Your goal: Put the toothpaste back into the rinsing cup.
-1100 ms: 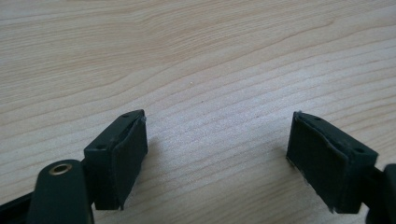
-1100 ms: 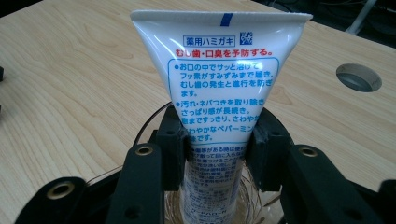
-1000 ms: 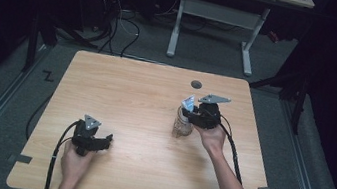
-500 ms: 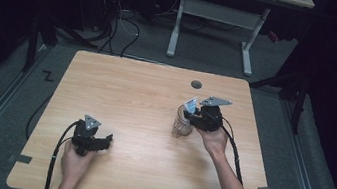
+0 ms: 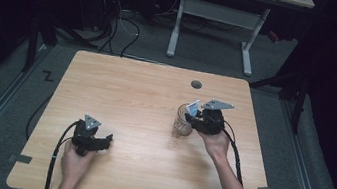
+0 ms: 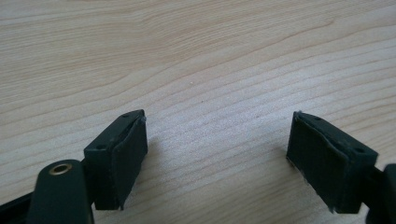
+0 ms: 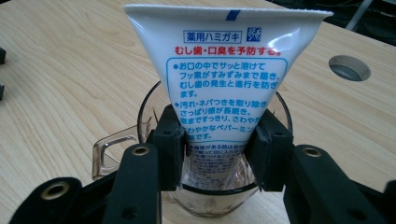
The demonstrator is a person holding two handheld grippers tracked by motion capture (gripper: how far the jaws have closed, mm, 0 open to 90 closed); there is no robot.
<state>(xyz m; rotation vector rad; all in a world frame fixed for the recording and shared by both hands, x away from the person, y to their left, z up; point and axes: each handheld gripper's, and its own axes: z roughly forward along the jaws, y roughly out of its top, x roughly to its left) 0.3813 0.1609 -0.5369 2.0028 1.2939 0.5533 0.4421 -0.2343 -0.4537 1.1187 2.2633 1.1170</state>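
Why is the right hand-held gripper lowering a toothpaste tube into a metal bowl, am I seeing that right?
Not a metal bowl: the right gripper view shows the toothpaste tube between the right hand-held gripper jaws going into a clear mug with a handle.

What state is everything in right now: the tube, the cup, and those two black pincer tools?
toothpaste tube: upright, crimped end up, lower part inside the mug.
clear mug: standing upright on the table, handle out to the side.
right gripper: jaws on either side of the tube, just been opening; whether the pads press it is unclear.
left gripper: open, nothing between the jaws, low over bare wood.
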